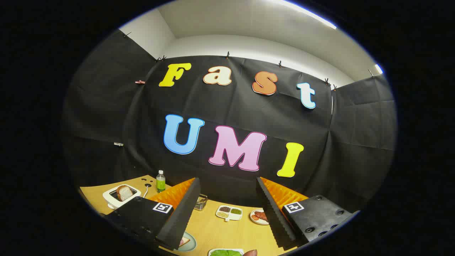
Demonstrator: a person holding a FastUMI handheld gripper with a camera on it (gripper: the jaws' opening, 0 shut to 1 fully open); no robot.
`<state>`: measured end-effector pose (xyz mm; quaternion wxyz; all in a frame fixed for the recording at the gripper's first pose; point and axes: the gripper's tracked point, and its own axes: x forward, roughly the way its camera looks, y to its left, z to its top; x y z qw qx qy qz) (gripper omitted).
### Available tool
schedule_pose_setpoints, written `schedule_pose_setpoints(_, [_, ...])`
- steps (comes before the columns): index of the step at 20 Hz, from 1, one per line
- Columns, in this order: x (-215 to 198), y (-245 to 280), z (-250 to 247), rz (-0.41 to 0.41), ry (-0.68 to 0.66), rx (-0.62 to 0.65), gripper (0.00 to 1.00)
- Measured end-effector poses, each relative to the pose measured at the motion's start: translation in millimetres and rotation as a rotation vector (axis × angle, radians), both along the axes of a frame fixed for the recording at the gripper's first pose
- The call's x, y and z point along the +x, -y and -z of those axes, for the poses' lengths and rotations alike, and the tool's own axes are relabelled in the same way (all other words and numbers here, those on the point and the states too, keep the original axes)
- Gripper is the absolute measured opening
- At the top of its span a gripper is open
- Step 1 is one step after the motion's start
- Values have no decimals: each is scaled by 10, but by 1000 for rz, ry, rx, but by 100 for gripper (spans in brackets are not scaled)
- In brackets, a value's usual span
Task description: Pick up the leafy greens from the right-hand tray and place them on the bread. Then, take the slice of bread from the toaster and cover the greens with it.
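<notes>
My claw [227, 213] is held high above the wooden table [213, 231] with its two fingers wide apart and nothing between them; through the gap I look far over the table to the booth wall. Just below the fingers, at the near side, lie the leafy greens [225, 253] in their white tray [213, 251]; only the far strip of them is visible, and a fingertip [250, 252] of somebody sits touching or just beside the tray on the right. The greens seem to lie flat and wide, with the long axis running left to right across my fingers, but so little is visible that I cannot be sure of it. Near my left finger is a pale plate [190, 243] with a slice of bread [183, 241] on it, half hidden by that finger. Far on the left stands the toaster [121, 196] with the second slice [125, 192] upright in its slot, leaning a little. Beyond the fingers are a small wire basket [201, 202], a divided dish of beans [229, 212], a plate of sausage [259, 216], and a green bottle [161, 181]. I think the risk is this: I must go down steeply and the greens sit almost under my view, so I may close on the tray rim instead of the leaves, or take only a thin edge that slips out. The fingertip near the tray could also be pinched.
</notes>
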<state>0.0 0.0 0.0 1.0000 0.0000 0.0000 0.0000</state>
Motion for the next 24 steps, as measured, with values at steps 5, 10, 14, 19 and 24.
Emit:
schedule_pose_setpoints(5, [-21,-19,61,-1,-12,20,97])
schedule_pose_setpoints(10, [-9,28,62,10,-5,5,97])
schedule_pose_setpoints(14, [19,0,48,-2,-1,15,97])
schedule_pose_setpoints(19, [54,-34,75,-21,-3,5,97])
schedule_pose_setpoints(24, [57,-102,236,-74,-48,12,98])
